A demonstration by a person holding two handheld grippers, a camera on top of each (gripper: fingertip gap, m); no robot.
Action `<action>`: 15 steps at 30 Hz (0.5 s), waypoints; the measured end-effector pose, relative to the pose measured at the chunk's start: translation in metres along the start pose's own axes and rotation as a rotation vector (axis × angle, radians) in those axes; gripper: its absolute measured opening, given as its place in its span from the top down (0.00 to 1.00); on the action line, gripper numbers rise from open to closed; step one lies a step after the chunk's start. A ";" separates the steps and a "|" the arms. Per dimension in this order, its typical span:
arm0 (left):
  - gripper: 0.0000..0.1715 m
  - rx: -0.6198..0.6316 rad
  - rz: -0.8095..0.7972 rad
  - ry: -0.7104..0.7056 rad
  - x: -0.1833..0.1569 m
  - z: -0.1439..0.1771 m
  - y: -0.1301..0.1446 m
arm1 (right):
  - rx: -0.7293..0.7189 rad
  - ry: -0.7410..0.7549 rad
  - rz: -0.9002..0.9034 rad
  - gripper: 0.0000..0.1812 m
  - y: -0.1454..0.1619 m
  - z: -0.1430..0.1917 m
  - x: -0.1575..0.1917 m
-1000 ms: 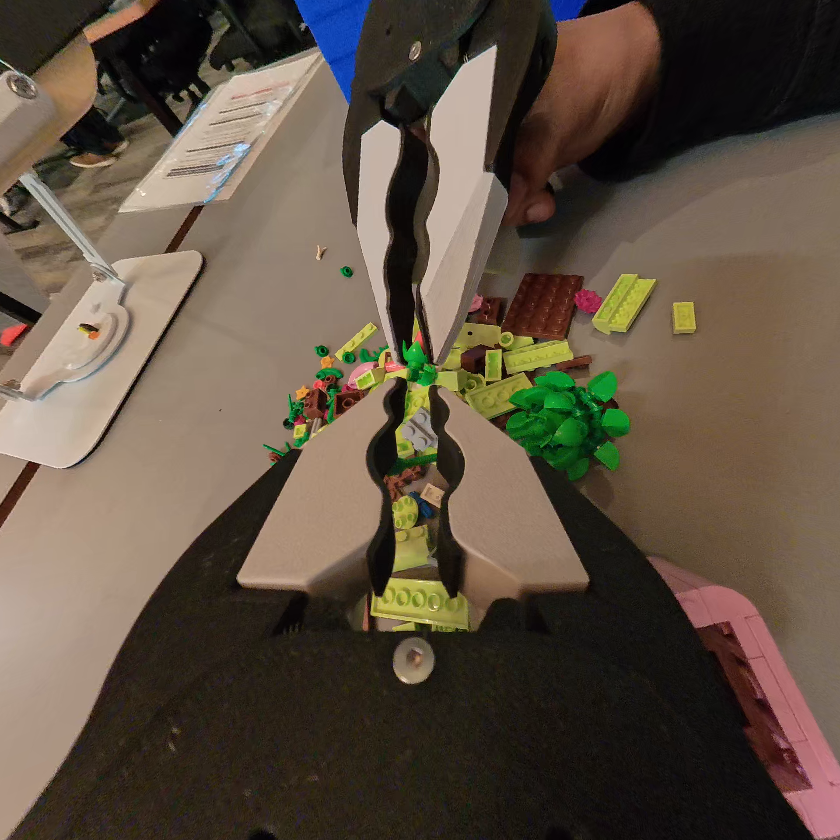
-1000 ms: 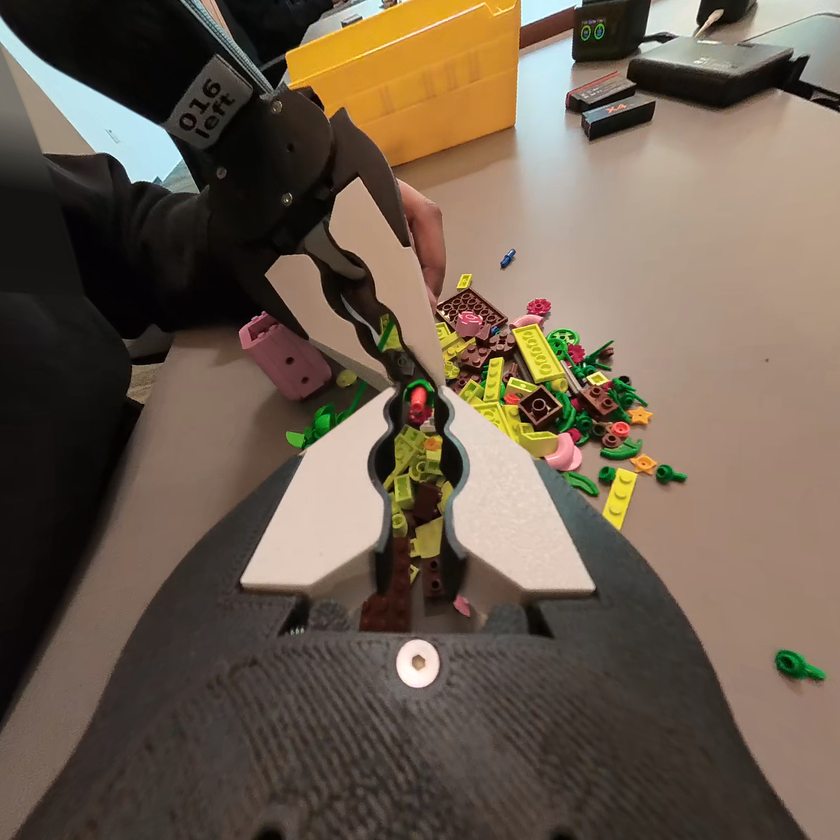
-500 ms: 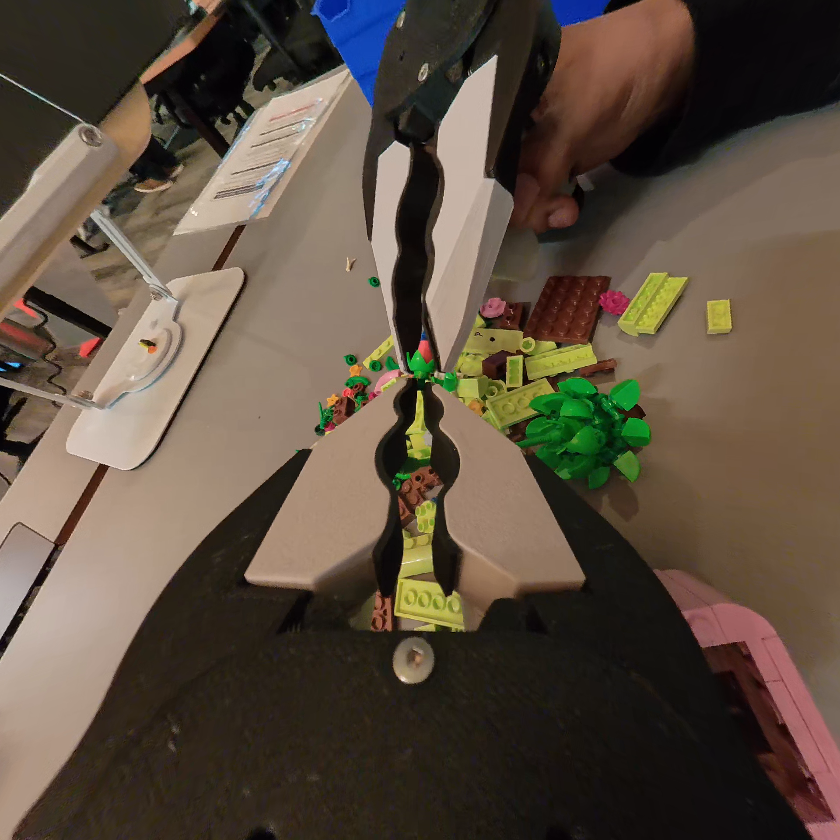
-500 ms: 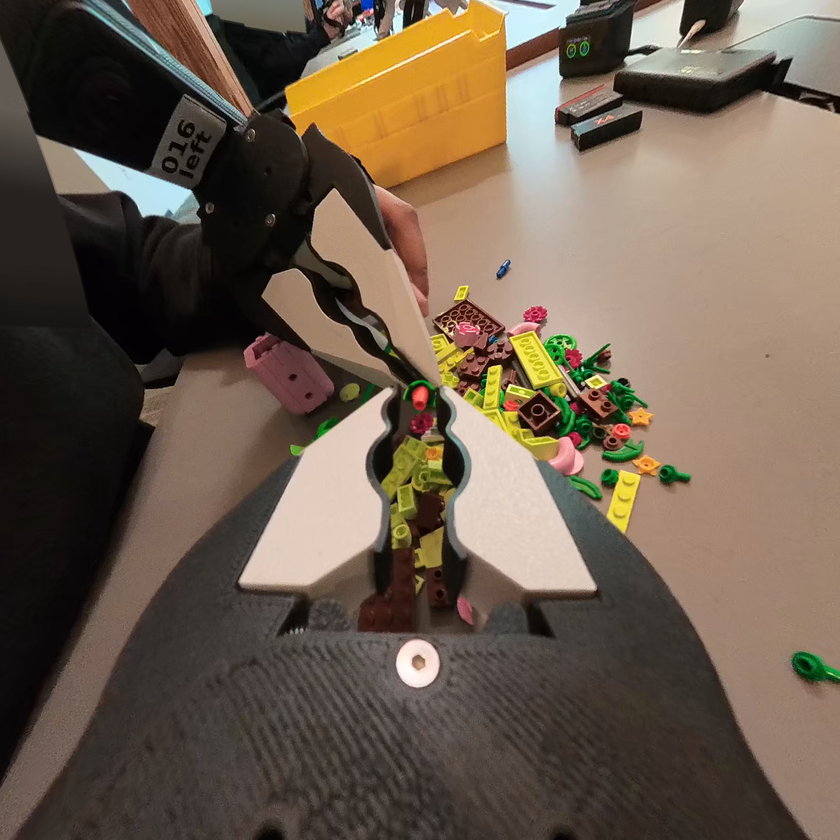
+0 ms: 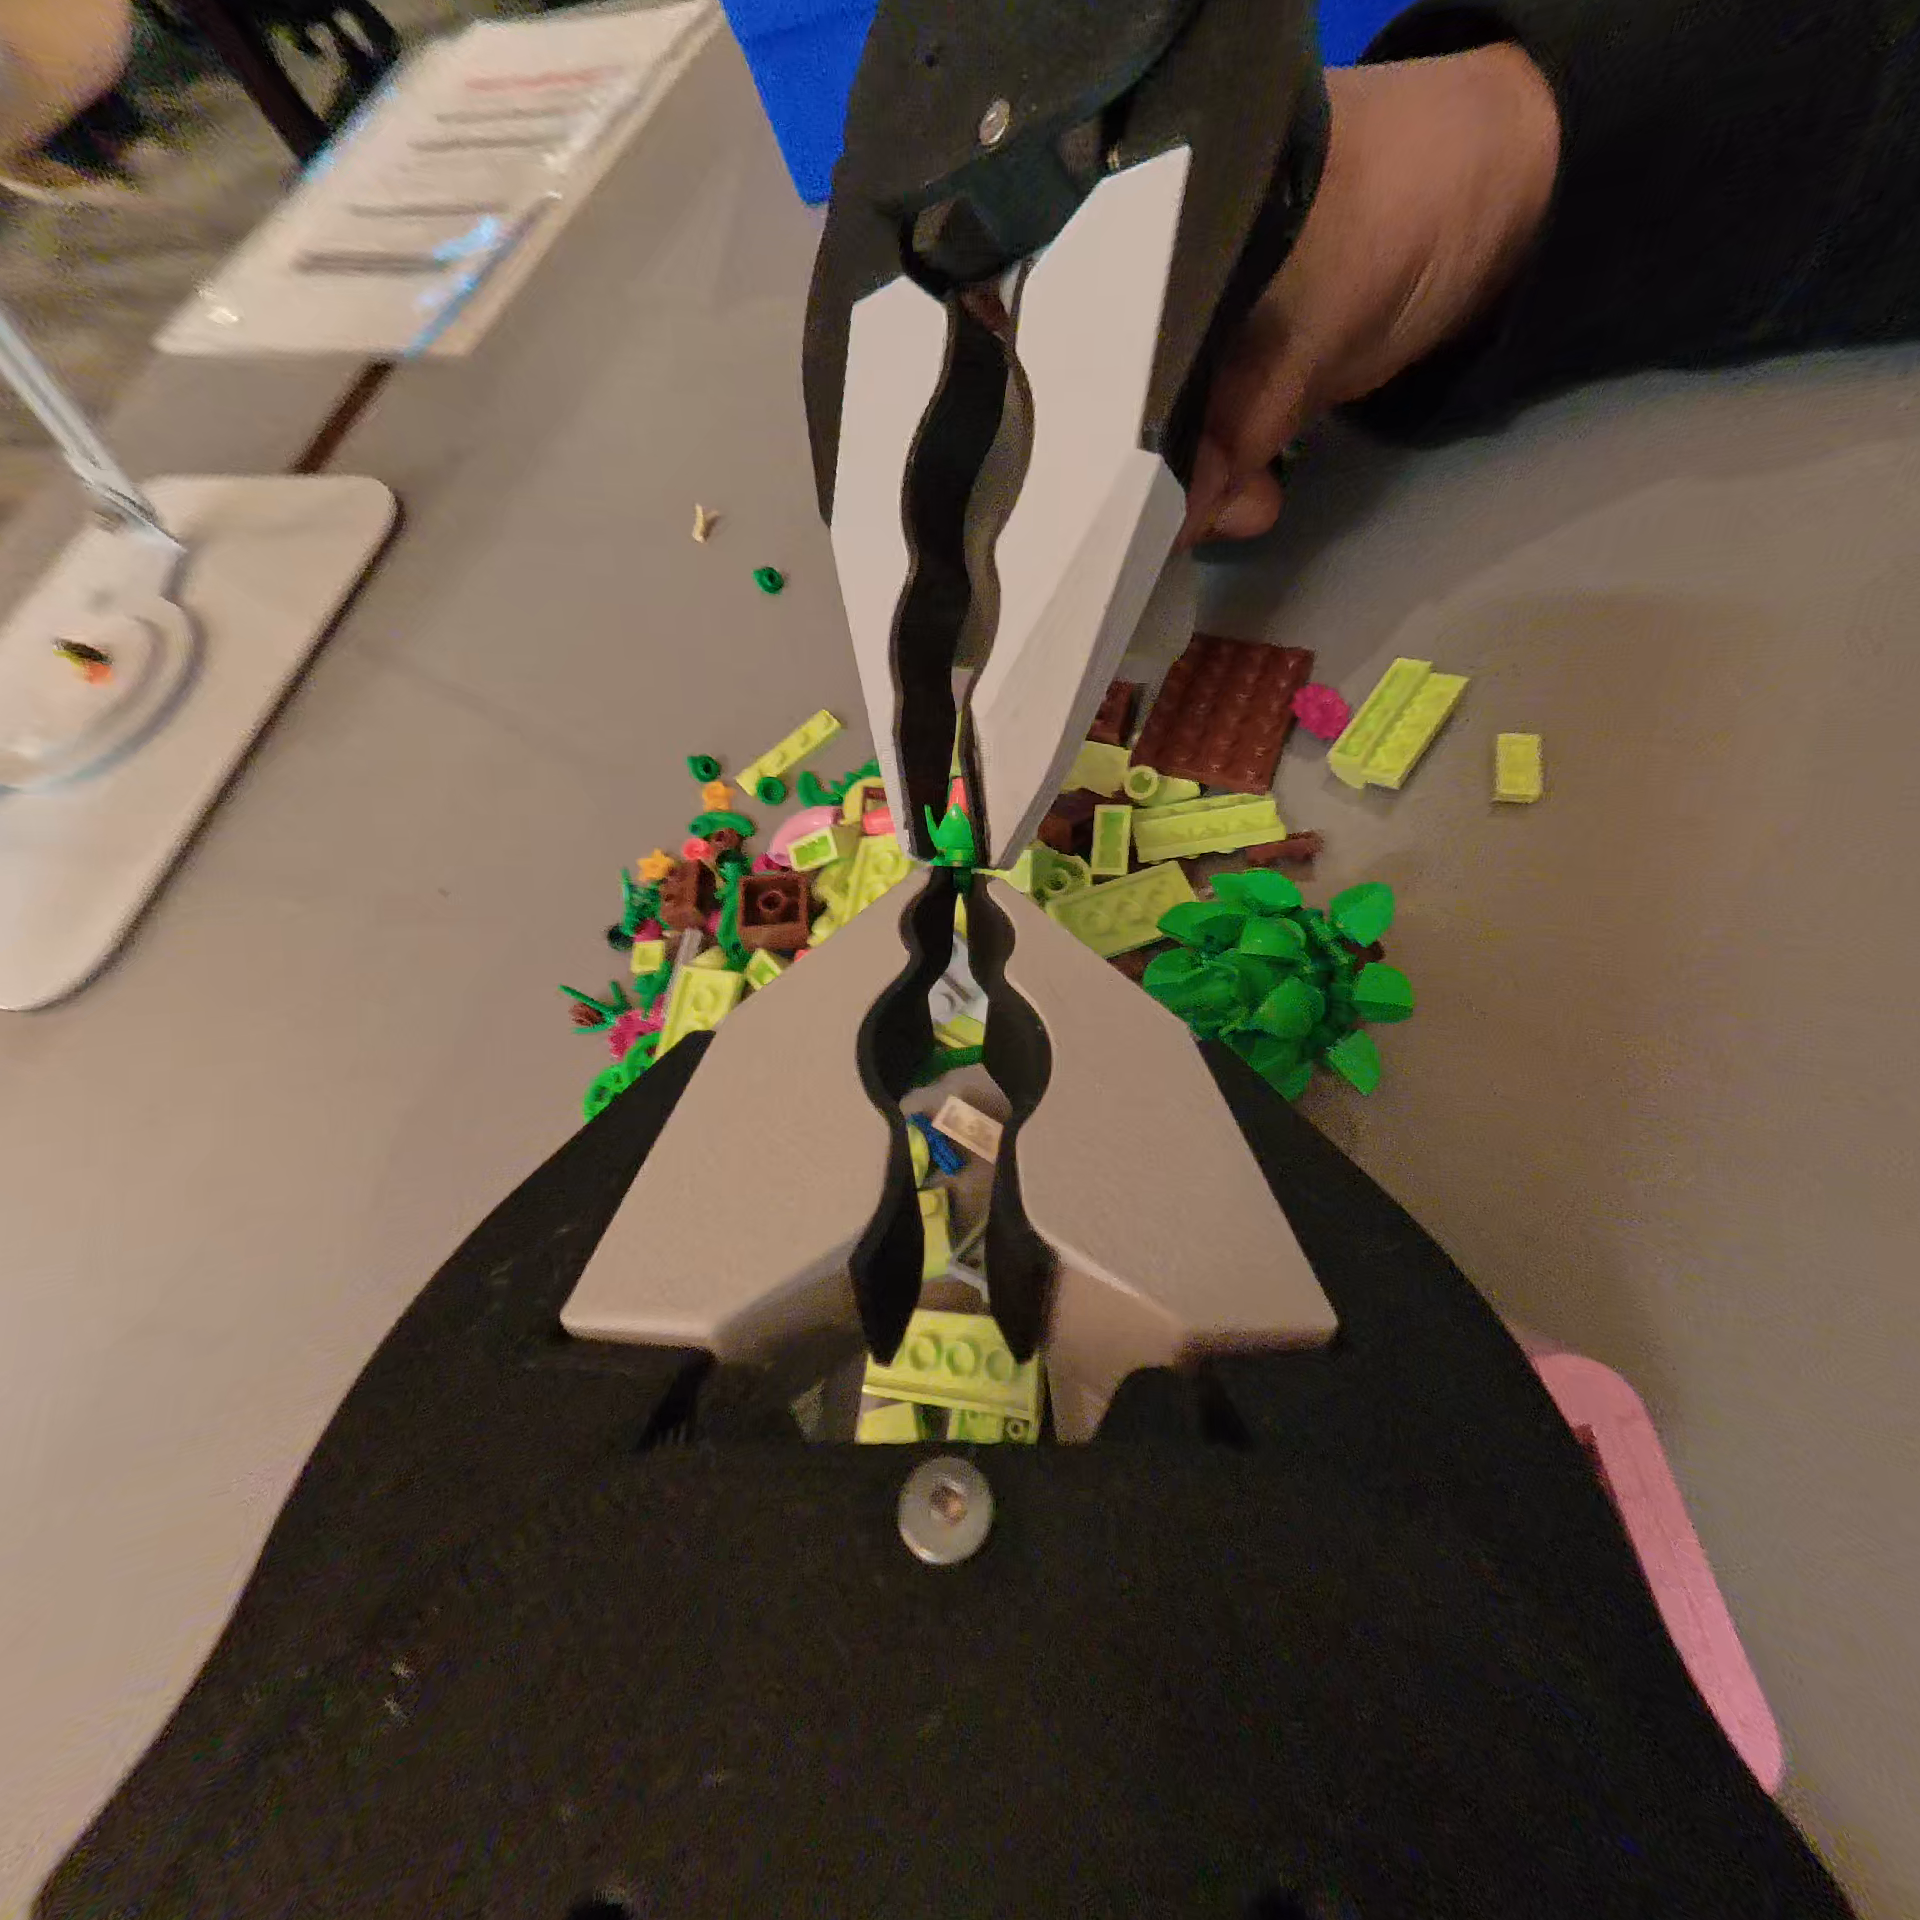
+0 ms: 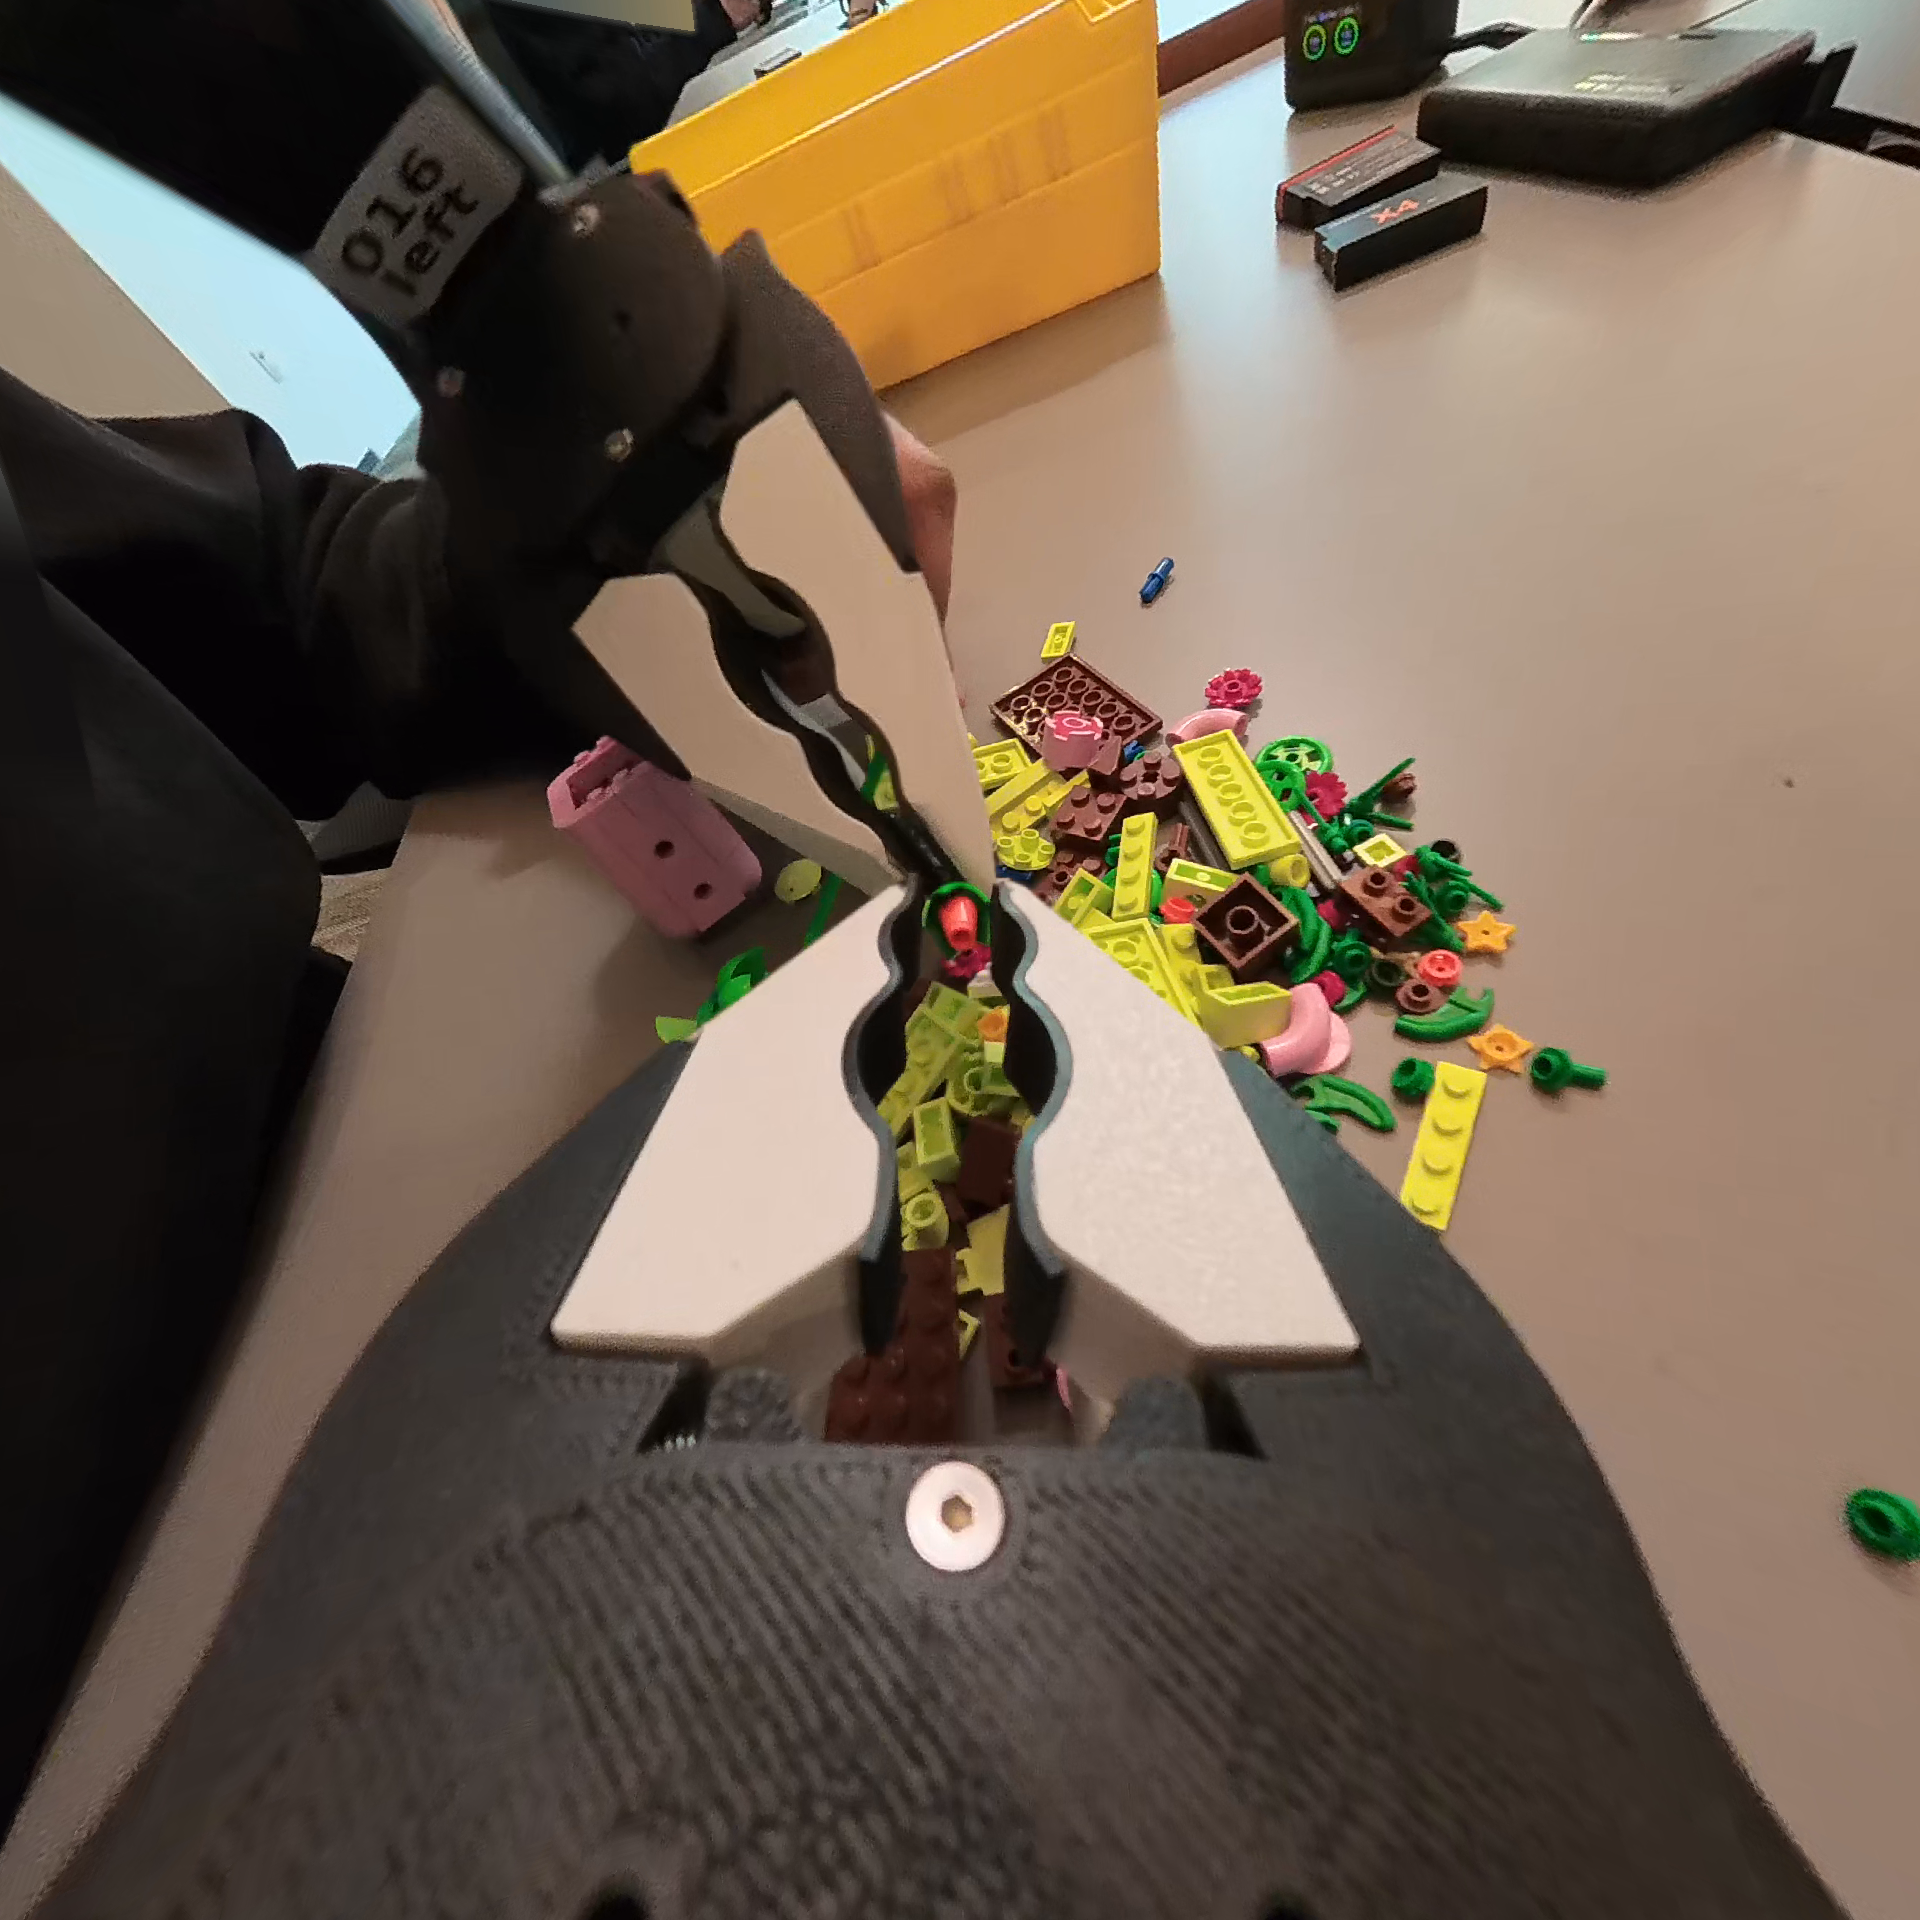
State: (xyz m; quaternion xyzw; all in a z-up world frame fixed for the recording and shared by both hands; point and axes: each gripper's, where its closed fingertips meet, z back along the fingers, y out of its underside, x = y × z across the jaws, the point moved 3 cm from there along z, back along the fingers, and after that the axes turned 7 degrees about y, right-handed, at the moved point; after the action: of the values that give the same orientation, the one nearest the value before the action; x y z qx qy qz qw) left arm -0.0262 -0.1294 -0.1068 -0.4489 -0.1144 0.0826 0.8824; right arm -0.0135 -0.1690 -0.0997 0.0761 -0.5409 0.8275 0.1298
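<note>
Both grippers meet tip to tip above the brick pile (image 5: 1164,831), left gripper (image 5: 954,871) and right gripper (image 6: 954,902) each clenched on one tiny flower piece (image 6: 961,914); steady, aligned pressure seems best.

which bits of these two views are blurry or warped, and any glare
Left wrist view: the white stand base and laminated sheet at far left are smeared, while the brick pile stays fairly sharp. Right wrist view: wide-angle bending stretches the yellow bin; the lone green piece at the edge is soft. No strong glare.
</note>
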 end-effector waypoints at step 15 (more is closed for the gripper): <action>1.00 -0.241 0.308 0.200 0.017 0.021 -0.004 | -0.244 -0.070 0.010 0.95 -0.027 0.043 -0.013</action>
State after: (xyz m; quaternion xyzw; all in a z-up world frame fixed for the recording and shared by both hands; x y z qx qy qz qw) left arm -0.0154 -0.1113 -0.0891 -0.5694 0.0344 0.1570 0.8062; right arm 0.0059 -0.2000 -0.0623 0.0857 -0.6420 0.7532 0.1150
